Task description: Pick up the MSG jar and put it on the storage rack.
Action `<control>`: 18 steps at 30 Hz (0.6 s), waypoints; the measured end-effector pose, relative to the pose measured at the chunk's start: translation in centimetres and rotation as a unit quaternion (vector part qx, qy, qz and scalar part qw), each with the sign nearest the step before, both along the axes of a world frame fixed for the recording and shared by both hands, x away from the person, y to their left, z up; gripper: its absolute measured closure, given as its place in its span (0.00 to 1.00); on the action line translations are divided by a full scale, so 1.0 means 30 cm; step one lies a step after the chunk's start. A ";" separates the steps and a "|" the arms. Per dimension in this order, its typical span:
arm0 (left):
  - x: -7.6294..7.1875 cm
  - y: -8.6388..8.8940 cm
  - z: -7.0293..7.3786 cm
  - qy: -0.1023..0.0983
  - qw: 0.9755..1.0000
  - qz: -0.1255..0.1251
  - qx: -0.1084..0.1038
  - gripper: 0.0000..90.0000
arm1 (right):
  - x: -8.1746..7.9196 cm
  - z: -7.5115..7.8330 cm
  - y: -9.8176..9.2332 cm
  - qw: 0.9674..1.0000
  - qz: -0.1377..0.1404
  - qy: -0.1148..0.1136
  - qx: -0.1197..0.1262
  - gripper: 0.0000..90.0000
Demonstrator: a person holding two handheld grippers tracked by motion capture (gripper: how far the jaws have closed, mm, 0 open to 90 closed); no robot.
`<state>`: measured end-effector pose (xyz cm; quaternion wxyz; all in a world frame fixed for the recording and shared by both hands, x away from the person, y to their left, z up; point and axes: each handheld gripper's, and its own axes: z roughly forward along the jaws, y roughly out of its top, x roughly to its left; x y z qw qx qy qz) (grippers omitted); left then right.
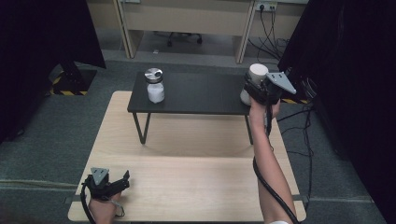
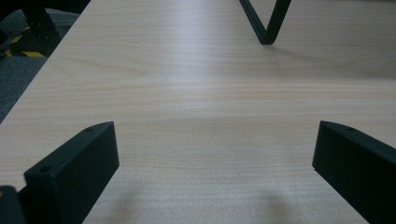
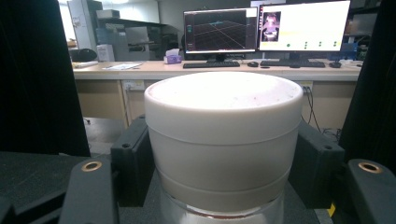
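Note:
A white-lidded jar (image 1: pixel 256 74) stands at the right end of a low black shelf (image 1: pixel 201 93), and my right gripper (image 1: pixel 258 87) is shut on its lid. In the right gripper view the white lid (image 3: pixel 223 135) sits tight between both black pads (image 3: pixel 133 163), with clear glass showing below it. A second jar (image 1: pixel 154 85) with a silver lid and white contents stands at the shelf's left end. My left gripper (image 1: pixel 125 179) rests near the front left corner of the wooden table (image 1: pixel 187 182). Its jaws stand wide apart over bare wood (image 2: pixel 215 154) with nothing between them.
The black shelf stands on thin metal legs (image 1: pixel 141 128) on the far half of the table; one leg (image 2: pixel 266 23) shows ahead of the left gripper. Black curtains flank both sides. A cable (image 1: pixel 268 182) trails along the right forearm. Desks and monitors (image 3: pixel 266 30) stand beyond.

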<state>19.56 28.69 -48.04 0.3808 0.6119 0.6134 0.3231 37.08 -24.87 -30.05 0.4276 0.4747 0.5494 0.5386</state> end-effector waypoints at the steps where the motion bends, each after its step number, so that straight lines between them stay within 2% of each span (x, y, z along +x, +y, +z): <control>1: 0.000 0.001 0.000 0.000 1.000 0.000 0.000 0.00 | 0.001 0.000 0.000 1.000 0.000 0.000 -0.001 0.38; 14: 0.000 0.000 0.000 0.000 1.000 0.000 0.000 0.00 | 0.000 0.003 -0.001 1.000 0.001 0.002 -0.005 0.37; 18: -0.001 0.003 0.000 -0.001 1.000 -0.003 -0.001 0.00 | -0.008 -0.004 0.011 1.000 -0.014 -0.010 -0.014 0.24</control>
